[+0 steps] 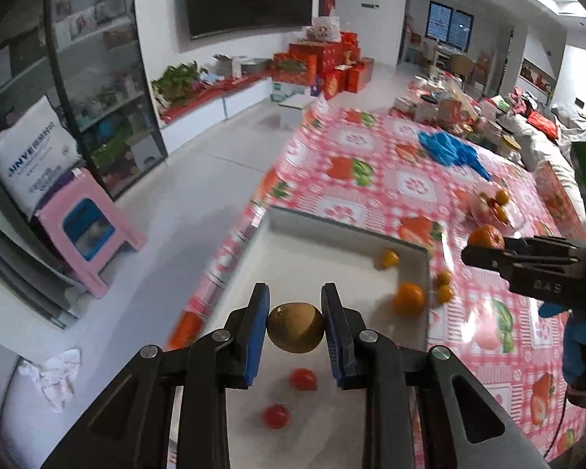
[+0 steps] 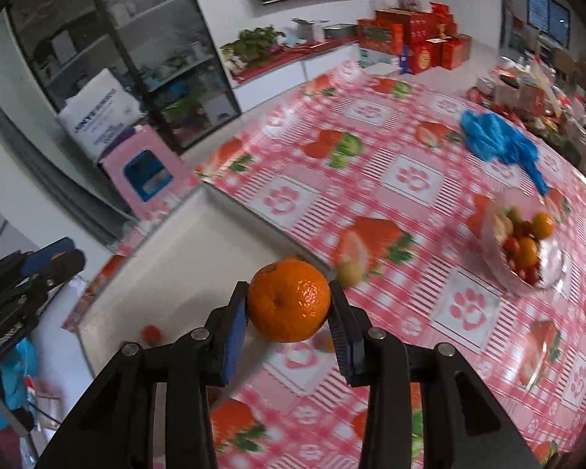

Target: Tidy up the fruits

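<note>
My left gripper [image 1: 295,326] is shut on a brown kiwi [image 1: 295,327] and holds it above the white tray [image 1: 332,234]. In the tray lie two red tomatoes [image 1: 304,379], an orange [image 1: 409,299] and a small orange [image 1: 388,260]. My right gripper [image 2: 289,305] is shut on an orange mandarin [image 2: 289,301] above the tray's right edge; it also shows in the left wrist view [image 1: 484,248]. A glass bowl [image 2: 525,248] with mixed small fruits stands on the table to the right.
The table has a pink strawberry-print cloth [image 2: 410,179]. A blue plastic bag [image 2: 496,136] lies at the far side. Two small oranges [image 1: 444,287] lie just outside the tray. A pink stool [image 1: 86,230] stands on the floor to the left.
</note>
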A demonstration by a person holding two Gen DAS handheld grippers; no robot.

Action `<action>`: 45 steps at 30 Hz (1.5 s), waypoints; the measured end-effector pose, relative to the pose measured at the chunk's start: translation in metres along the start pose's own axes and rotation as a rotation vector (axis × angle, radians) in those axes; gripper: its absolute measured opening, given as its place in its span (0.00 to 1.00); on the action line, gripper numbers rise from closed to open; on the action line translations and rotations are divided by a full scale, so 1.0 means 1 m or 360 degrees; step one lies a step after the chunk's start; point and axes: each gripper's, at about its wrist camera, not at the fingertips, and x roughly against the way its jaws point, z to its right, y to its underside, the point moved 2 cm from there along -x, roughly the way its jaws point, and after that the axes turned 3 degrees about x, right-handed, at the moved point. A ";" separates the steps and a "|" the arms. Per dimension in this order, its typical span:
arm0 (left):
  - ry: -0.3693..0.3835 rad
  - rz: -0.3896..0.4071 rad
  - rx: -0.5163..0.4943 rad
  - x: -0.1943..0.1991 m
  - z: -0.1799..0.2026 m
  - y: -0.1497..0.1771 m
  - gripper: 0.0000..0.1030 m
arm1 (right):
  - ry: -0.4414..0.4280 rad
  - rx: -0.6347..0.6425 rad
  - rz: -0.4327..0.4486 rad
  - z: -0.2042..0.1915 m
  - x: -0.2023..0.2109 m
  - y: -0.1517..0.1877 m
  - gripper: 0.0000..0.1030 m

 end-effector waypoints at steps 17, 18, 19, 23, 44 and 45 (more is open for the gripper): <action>0.0012 -0.0189 0.0020 -0.064 -0.001 0.045 0.28 | -0.0034 0.0225 -0.0237 -0.061 -0.065 0.018 0.41; 0.0008 -0.0189 0.0019 -0.064 -0.001 0.046 0.28 | -0.0036 0.0224 -0.0241 -0.062 -0.066 0.019 0.41; 0.0001 -0.0188 0.0020 -0.065 -0.001 0.047 0.28 | -0.0041 0.0226 -0.0249 -0.062 -0.067 0.020 0.41; 0.0002 -0.0171 0.0040 -0.064 -0.004 0.050 0.29 | -0.0027 0.0255 -0.0263 -0.064 -0.070 0.024 0.42; -0.0110 -0.0126 0.0091 -0.051 -0.002 0.048 0.82 | 0.0123 0.0080 -0.0039 -0.008 -0.027 0.020 1.00; -0.0105 -0.0123 0.0085 -0.050 0.001 0.048 0.82 | 0.0135 0.0081 -0.0042 -0.005 -0.025 0.021 1.00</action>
